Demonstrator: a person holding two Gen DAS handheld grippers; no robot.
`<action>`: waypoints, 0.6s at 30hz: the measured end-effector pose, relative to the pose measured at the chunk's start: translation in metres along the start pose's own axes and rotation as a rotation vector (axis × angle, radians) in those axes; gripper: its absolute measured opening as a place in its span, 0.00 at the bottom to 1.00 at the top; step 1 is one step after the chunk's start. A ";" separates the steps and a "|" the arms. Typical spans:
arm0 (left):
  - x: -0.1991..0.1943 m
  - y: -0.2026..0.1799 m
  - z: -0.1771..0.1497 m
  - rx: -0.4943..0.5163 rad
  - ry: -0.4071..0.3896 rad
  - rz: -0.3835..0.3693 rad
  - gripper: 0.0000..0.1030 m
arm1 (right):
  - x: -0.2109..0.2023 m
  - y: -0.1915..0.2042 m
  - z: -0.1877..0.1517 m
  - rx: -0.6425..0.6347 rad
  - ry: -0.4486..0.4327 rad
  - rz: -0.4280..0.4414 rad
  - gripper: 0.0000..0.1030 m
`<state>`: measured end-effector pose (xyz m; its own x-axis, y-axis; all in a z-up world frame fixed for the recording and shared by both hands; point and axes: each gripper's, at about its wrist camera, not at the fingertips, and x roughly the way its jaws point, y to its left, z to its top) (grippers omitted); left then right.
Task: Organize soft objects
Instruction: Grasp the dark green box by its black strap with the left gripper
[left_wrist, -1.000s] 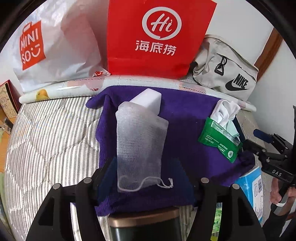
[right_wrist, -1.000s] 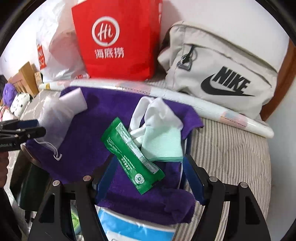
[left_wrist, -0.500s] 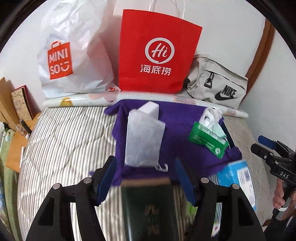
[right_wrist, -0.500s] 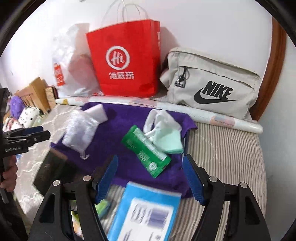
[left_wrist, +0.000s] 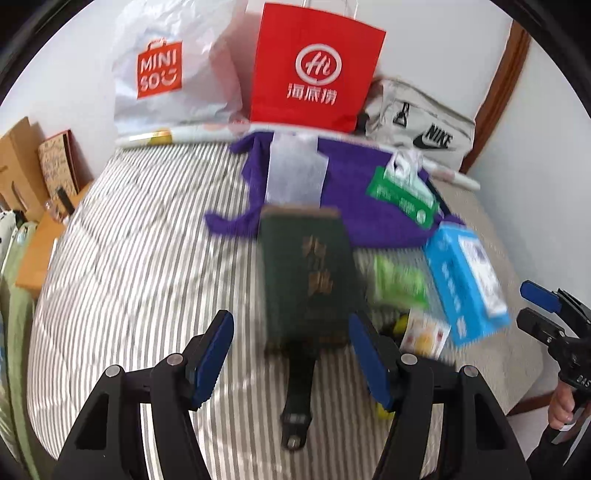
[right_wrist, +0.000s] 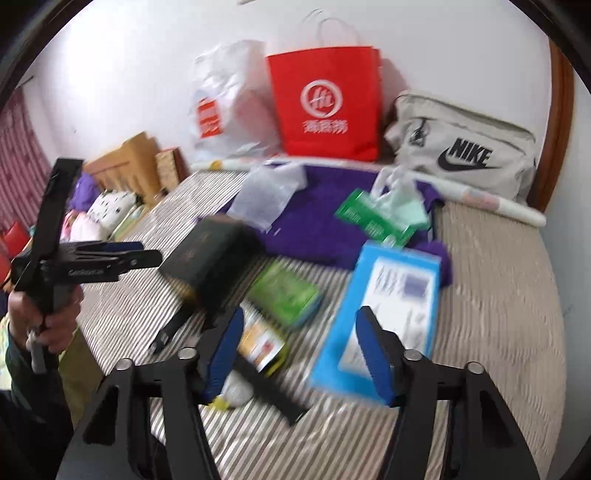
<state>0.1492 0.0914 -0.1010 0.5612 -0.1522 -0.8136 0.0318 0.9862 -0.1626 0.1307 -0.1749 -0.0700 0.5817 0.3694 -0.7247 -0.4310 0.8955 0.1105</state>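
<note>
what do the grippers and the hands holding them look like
Both grippers, left and right, are matte black, angular frames with silver pivot bolts and blue pads lining the fingers. Seen from across, each has pale lettering on its side that is too blurred to read. The bare left hand grips a black handle, with a dark sleeve below.

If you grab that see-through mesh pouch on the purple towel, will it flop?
Probably floppy: the mesh pouch lies limp and wrinkled on the purple towel. Likely light, since it looks thin and see-through. Its weave should grip, not slip.
</note>
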 end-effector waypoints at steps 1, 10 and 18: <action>0.002 0.001 -0.010 0.002 0.008 0.000 0.61 | 0.000 0.004 -0.006 -0.007 0.005 0.005 0.54; 0.040 -0.006 -0.063 0.081 0.075 0.023 0.45 | 0.020 0.027 -0.049 -0.065 0.074 0.060 0.32; 0.042 -0.007 -0.071 0.130 0.022 0.033 0.25 | 0.059 0.031 -0.049 -0.104 0.147 0.079 0.29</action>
<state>0.1140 0.0733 -0.1738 0.5454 -0.1193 -0.8296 0.1209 0.9907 -0.0630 0.1184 -0.1373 -0.1428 0.4393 0.3905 -0.8090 -0.5449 0.8318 0.1056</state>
